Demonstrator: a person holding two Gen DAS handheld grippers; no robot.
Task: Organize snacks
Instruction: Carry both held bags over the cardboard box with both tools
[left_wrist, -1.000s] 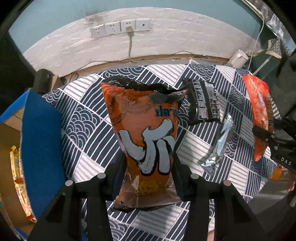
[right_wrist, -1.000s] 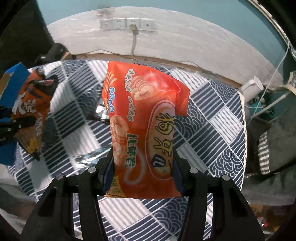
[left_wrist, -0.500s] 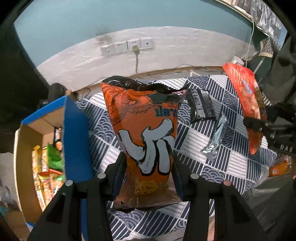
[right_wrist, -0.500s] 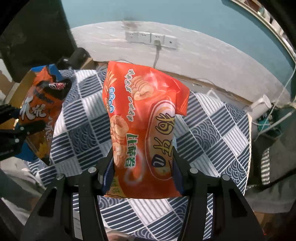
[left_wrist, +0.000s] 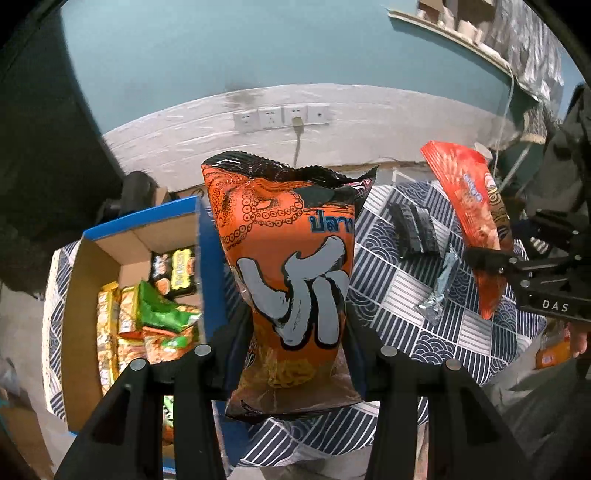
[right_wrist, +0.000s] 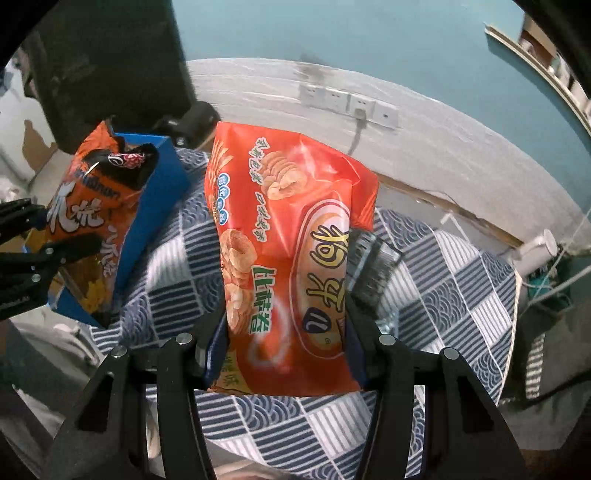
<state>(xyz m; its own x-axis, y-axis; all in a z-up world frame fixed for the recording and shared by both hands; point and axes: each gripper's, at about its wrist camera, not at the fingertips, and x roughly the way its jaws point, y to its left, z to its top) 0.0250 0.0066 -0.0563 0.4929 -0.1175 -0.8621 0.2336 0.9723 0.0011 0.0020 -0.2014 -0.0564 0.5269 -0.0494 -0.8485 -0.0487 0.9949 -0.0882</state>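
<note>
My left gripper (left_wrist: 295, 332) is shut on an orange and black octopus snack bag (left_wrist: 288, 266), held upright above the table, just right of the open blue cardboard box (left_wrist: 110, 240). My right gripper (right_wrist: 284, 332) is shut on a red-orange chip bag (right_wrist: 284, 251), also held in the air. In the left wrist view the red bag (left_wrist: 469, 206) and right gripper (left_wrist: 491, 262) show at the right. In the right wrist view the octopus bag (right_wrist: 96, 214) and the box (right_wrist: 155, 206) show at the left.
The box holds several snack packs (left_wrist: 147, 317). On the blue-and-white patterned tablecloth (left_wrist: 399, 288) lie a black packet (left_wrist: 413, 229) and a silver wrapper (left_wrist: 439, 291). A wall with sockets (left_wrist: 280, 116) stands behind the table.
Both grippers have risen and moved left with their bags. The blue box and its contents have come further into the left wrist view.
</note>
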